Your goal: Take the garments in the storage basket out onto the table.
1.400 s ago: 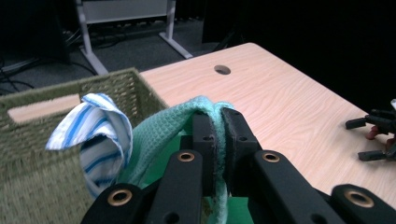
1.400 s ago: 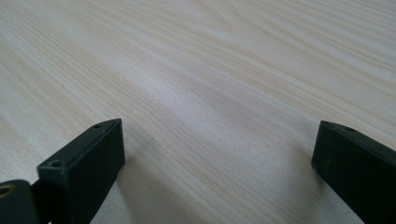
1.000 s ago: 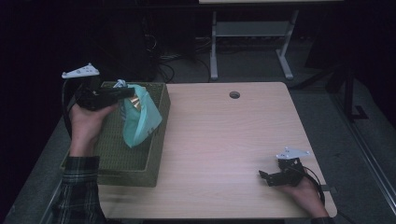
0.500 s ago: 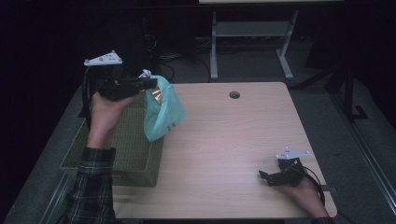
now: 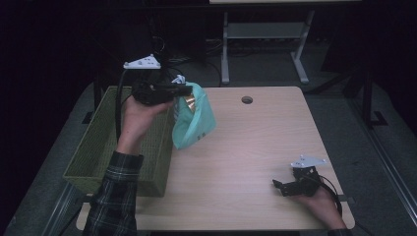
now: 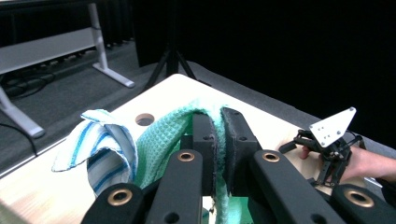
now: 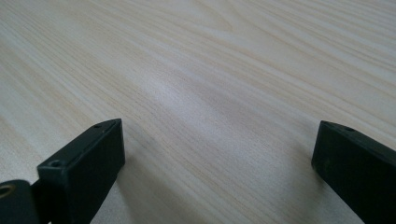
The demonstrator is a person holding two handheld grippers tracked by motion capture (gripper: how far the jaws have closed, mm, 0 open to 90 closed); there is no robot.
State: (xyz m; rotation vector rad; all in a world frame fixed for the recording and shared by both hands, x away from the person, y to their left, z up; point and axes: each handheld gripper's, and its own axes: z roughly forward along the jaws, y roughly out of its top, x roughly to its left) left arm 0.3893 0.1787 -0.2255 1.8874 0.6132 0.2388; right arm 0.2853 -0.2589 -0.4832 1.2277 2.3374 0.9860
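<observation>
— Two cloths, is it? What does the left gripper point(image 5: 183, 90) have hold of?

— One for certain: the green waffle cloth point(image 6: 161, 140). In the left gripper view the jaws are pressed together on a fold of it, the fabric squeezed flat between the pads and trailing down below them. A blue-striped white cloth point(image 6: 100, 144) bunches just beside the jaws on their outer side, against the green one; I cannot tell whether it is pinched too or only riding along.

— And where is the bundle now?

— Hanging under the jaws, clear of the green basket point(image 5: 96, 152), out over the near edge of the table point(image 5: 255, 147). I'd judge this the carry step: out of the basket, not yet put down.

— The other hand?

— The right gripper point(image 5: 281, 187) sits low at the far corner of the table, well apart from the cloth. Its jaws stand wide, with bare wood between them.

— So what next?

— My guess: bring the cloth out over open tabletop, lower it until the hanging end touches the wood, then part the jaws. The right gripper would need to come across and take a free corner if the cloth is to be spread or separated.
</observation>
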